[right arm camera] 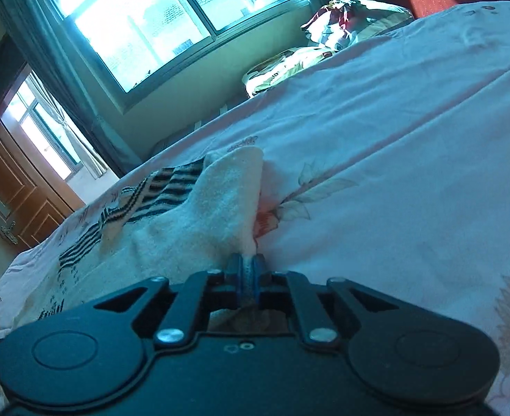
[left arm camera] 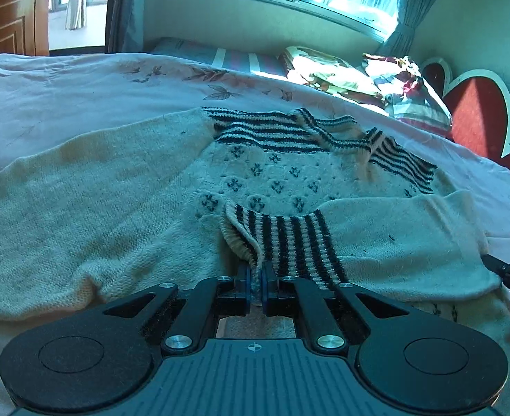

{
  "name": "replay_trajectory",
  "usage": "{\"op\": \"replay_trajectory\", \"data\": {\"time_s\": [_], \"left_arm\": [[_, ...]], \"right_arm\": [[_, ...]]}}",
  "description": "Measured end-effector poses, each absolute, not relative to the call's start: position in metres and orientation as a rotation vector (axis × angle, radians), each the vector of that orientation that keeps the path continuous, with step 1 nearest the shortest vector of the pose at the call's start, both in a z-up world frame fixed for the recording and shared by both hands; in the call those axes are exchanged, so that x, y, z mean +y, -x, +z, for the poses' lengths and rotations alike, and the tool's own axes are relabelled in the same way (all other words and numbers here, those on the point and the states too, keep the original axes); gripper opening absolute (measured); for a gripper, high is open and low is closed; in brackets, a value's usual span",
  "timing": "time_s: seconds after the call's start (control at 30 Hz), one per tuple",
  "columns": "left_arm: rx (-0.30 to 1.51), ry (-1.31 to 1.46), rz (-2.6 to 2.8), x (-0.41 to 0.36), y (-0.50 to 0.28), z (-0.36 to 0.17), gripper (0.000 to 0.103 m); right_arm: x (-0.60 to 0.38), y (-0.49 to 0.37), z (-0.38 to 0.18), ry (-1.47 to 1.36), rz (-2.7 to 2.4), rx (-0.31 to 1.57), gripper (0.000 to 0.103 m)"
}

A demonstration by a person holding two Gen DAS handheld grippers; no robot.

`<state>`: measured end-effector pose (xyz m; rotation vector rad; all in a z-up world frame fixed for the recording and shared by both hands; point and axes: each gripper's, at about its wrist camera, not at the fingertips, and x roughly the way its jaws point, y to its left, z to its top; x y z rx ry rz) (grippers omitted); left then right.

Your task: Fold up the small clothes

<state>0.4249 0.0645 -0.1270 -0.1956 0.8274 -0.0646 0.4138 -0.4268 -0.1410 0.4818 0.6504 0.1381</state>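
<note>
Pinching the nubbly cream knit sweater [left arm camera: 116, 208]: left tongs [left arm camera: 255, 282] on striped ribbing, right tongs [right arm camera: 247, 274] on plain edge.

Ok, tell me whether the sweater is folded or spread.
Mostly spread: the sweater lies flat on the bed, only one sleeve turned in.
</note>
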Motion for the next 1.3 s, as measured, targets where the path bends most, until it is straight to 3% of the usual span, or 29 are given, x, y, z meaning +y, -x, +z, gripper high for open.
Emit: {"op": "replay_trajectory", "data": {"time_s": [0.07, 0.13, 0.17, 0.2, 0.23, 0.4, 0.57, 0.63, 0.67, 0.77, 0.93, 1.07, 1.23, 1.3], "left_arm": [[0.833, 0.187, -0.064, 0.064, -0.426, -0.126, 0.006], [0.832, 0.176, -0.066, 0.064, -0.425, -0.122, 0.010], [0.820, 0.173, -0.051, 0.065, -0.422, -0.119, 0.027], [0.797, 0.161, -0.027, 0.067, -0.417, -0.115, 0.053], [0.753, 0.137, 0.005, 0.067, -0.409, -0.109, 0.060], [0.660, 0.060, -0.081, 0.043, -0.406, -0.087, 0.061], [0.779, -0.035, -0.079, 0.015, -0.439, -0.125, 0.064], [0.767, -0.063, -0.080, 0.012, -0.436, -0.125, 0.065], [0.771, -0.060, -0.074, 0.011, -0.436, -0.124, 0.065], [0.768, -0.051, -0.070, 0.011, -0.433, -0.123, 0.066], [0.760, -0.031, -0.056, 0.010, -0.436, -0.123, 0.068], [0.696, 0.002, -0.033, 0.014, -0.438, -0.111, 0.068], [0.750, -0.045, -0.017, 0.006, -0.457, -0.120, 0.068], [0.761, -0.067, 0.004, 0.005, -0.458, -0.127, 0.076]], "right_arm": [[-0.426, -0.414, -0.139, -0.456, 0.136, 0.654, 0.007], [-0.429, -0.410, -0.136, -0.460, 0.145, 0.654, 0.017], [-0.431, -0.408, -0.133, -0.468, 0.138, 0.646, 0.027], [-0.433, -0.404, -0.129, -0.466, 0.132, 0.627, 0.028], [-0.435, -0.399, -0.123, -0.454, 0.140, 0.610, 0.025], [-0.420, -0.398, -0.104, -0.276, 0.193, 0.587, 0.006], [-0.398, -0.422, -0.126, -0.100, 0.169, 0.695, 0.000], [-0.402, -0.424, -0.124, -0.116, 0.179, 0.705, 0.002], [-0.404, -0.425, -0.120, -0.124, 0.182, 0.711, 0.010], [-0.413, -0.429, -0.104, -0.179, 0.204, 0.611, 0.016], [-0.409, -0.471, -0.126, -0.159, 0.189, 0.720, 0.014], [-0.411, -0.471, -0.112, -0.145, 0.205, 0.656, 0.014], [-0.404, -0.501, -0.105, -0.120, 0.223, 0.619, 0.013], [-0.401, -0.519, -0.119, -0.051, 0.173, 0.691, 0.004]]}}
